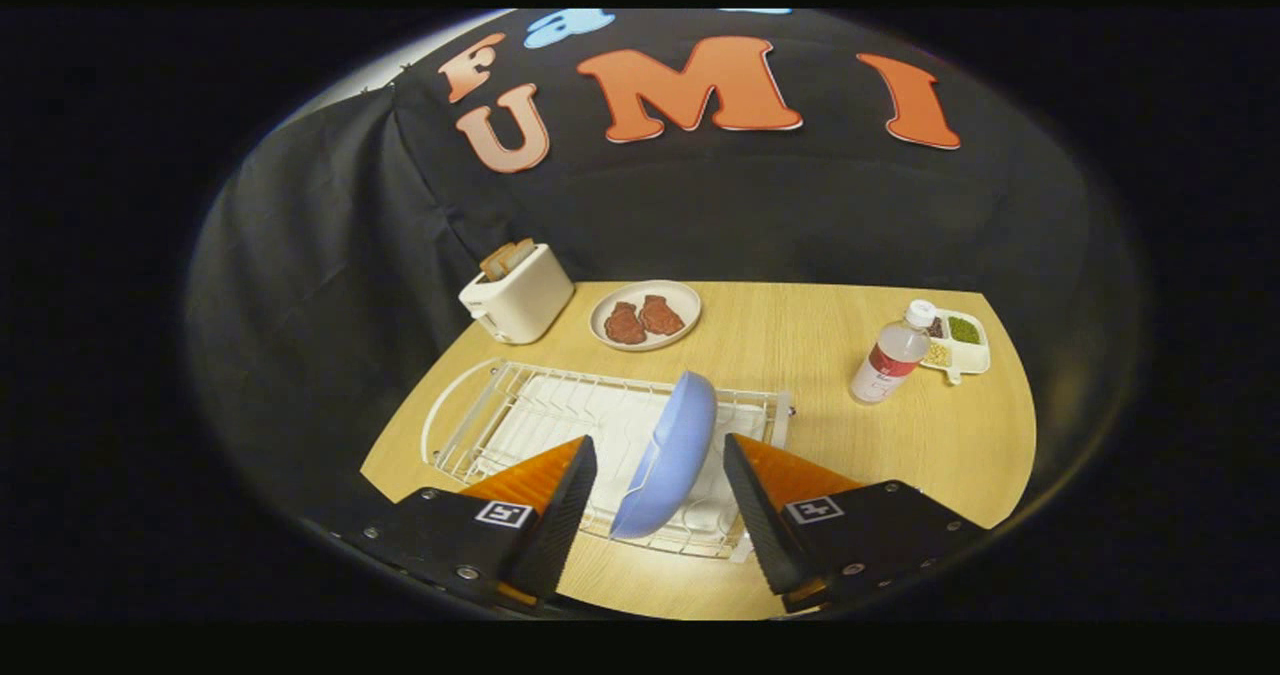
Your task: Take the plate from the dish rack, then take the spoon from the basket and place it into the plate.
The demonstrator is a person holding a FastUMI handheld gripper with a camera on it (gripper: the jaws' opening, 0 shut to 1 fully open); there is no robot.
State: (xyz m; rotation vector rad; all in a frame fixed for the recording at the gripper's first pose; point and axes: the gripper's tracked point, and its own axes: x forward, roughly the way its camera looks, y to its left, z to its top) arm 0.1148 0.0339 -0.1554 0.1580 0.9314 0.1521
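Gripper (660,475) spread wide at lower centre, fingers flanking blue plate (668,455) without touching, gripping nothing. Plate standing on edge in white dish rack (480,415), centre frame, on wooden table (800,335). Upper left: toaster (517,293); beside it, a plate of meat (645,315). Right: bottle (890,353), divided dish (962,343).

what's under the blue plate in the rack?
The blue plate stands on edge on the dish rack wires, between the open tongs. A white tray shows beneath; its part behind the plate is hidden.
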